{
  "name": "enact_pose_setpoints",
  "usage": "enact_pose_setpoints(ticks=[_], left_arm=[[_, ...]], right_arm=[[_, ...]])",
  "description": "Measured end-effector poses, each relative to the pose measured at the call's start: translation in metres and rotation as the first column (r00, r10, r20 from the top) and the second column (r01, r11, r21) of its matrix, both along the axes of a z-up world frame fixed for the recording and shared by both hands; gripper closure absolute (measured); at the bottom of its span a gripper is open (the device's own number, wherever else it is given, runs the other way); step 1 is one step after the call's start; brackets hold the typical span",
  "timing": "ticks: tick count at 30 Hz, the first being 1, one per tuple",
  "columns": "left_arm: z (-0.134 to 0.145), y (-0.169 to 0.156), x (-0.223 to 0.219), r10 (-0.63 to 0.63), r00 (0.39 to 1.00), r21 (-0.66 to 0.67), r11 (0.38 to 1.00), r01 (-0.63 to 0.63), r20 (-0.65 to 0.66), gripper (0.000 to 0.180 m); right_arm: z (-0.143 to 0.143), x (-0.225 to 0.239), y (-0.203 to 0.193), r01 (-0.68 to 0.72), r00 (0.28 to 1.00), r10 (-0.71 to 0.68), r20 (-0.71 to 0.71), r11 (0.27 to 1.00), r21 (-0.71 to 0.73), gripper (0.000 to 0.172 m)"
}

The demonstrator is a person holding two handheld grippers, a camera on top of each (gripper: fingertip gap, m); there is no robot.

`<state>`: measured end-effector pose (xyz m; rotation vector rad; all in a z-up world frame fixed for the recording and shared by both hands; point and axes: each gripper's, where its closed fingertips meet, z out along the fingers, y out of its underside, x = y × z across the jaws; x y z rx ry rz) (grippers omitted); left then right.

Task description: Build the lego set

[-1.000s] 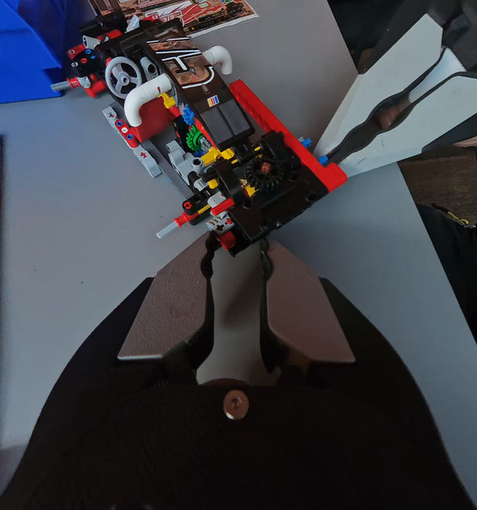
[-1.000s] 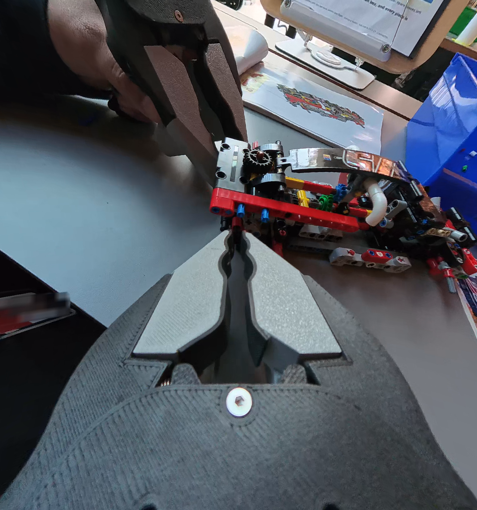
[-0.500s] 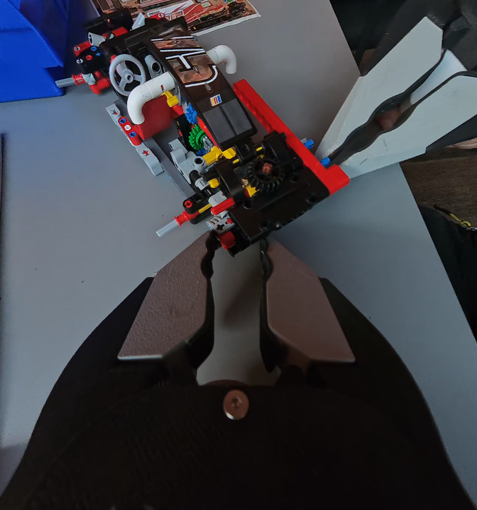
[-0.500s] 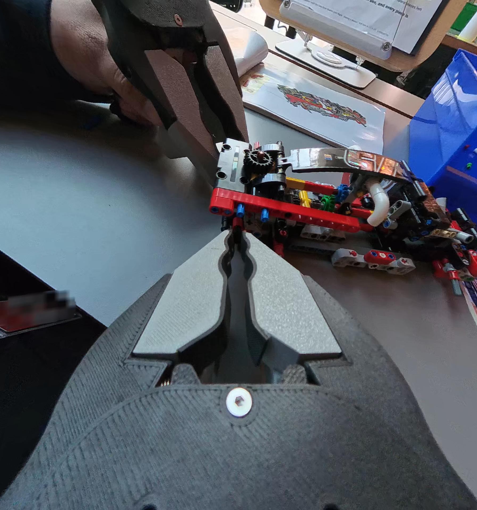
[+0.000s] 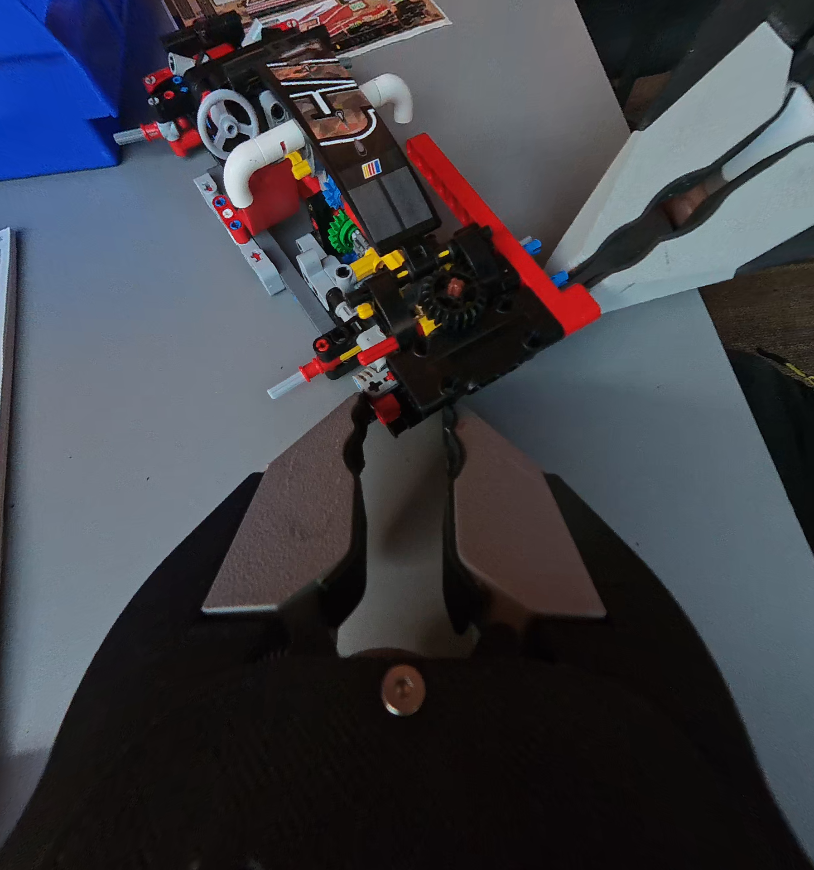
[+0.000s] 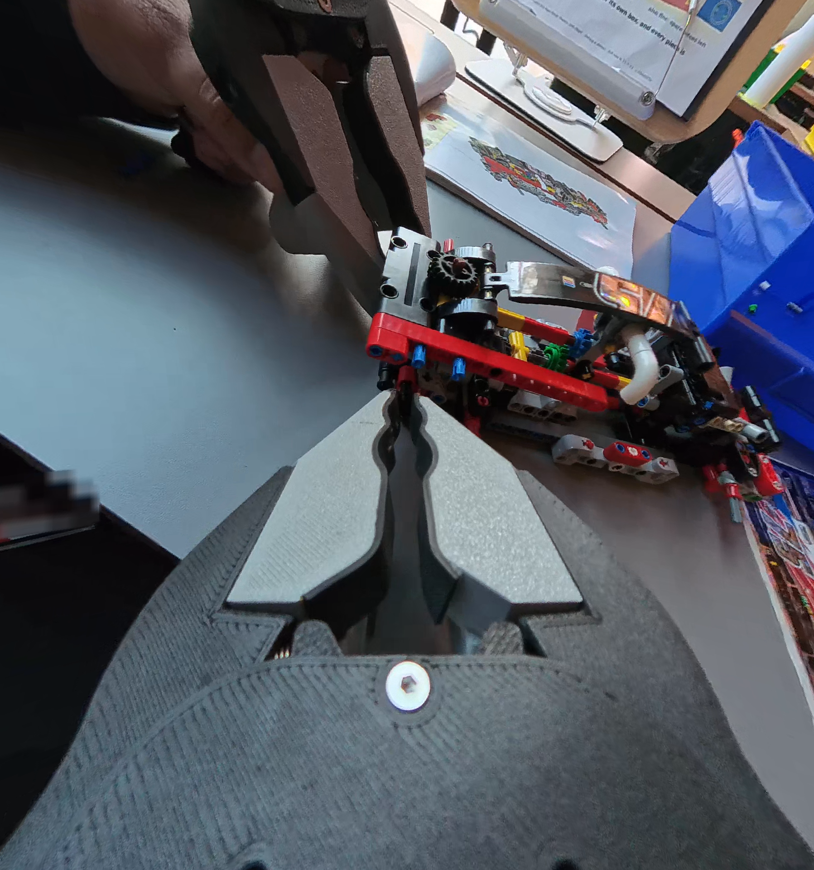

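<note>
two grippers on brick-built car (image 5: 395, 263) | left gripper (image 5: 407, 414) clamps black rear frame | right gripper (image 6: 402, 400) pinched on small black pin (image 6: 404, 404) under red beam (image 6: 489, 362) | best: steady hold, push pin straight

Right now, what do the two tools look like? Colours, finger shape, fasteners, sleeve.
Left tool: black ribbed printed body, brown wedge-shaped fingers with wavy black pads and a silver screw at the centre. Right tool: dark grey ribbed printed body, light grey textured wedge fingers with the same wavy black pads and a pale hex screw. No cables show. The hand on the left tool comes out of a dark sleeve.
</note>
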<state>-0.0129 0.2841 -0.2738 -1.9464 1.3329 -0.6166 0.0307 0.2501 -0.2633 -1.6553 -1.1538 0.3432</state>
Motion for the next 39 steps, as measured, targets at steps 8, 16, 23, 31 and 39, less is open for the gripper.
enact_pose_setpoints(ticks=[8, 16, 23, 31, 39], left_arm=[[-0.001, 0.002, -0.002, 0.023, 1.0, 0.017, 1.0, -0.023, -0.012, 0.152], [-0.001, 0.004, -0.002, 0.04, 0.999, 0.035, 0.999, -0.039, -0.024, 0.152], [0.001, 0.004, -0.001, 0.06, 0.998, -0.037, 0.998, -0.059, 0.021, 0.15], [0.001, -0.006, -0.009, 0.029, 0.999, -0.068, 0.997, -0.027, 0.03, 0.152], [0.005, -0.007, -0.013, 0.013, 0.999, -0.013, 1.0, -0.013, 0.042, 0.156]], right_arm=[[-0.002, -0.002, 0.001, 0.044, 0.999, -0.046, -0.025, 0.997, -0.07, 0.17], [-0.002, -0.002, 0.003, 0.059, 0.996, -0.062, 0.067, 0.997, 0.056, 0.17], [0.0, -0.002, 0.004, 0.035, 0.999, -0.035, -0.019, 0.999, -0.022, 0.17], [0.001, -0.002, 0.003, 0.027, 0.999, -0.028, -0.041, 0.999, -0.034, 0.17], [0.001, -0.002, 0.003, 0.036, 0.999, -0.037, -0.029, 0.999, -0.024, 0.17]])
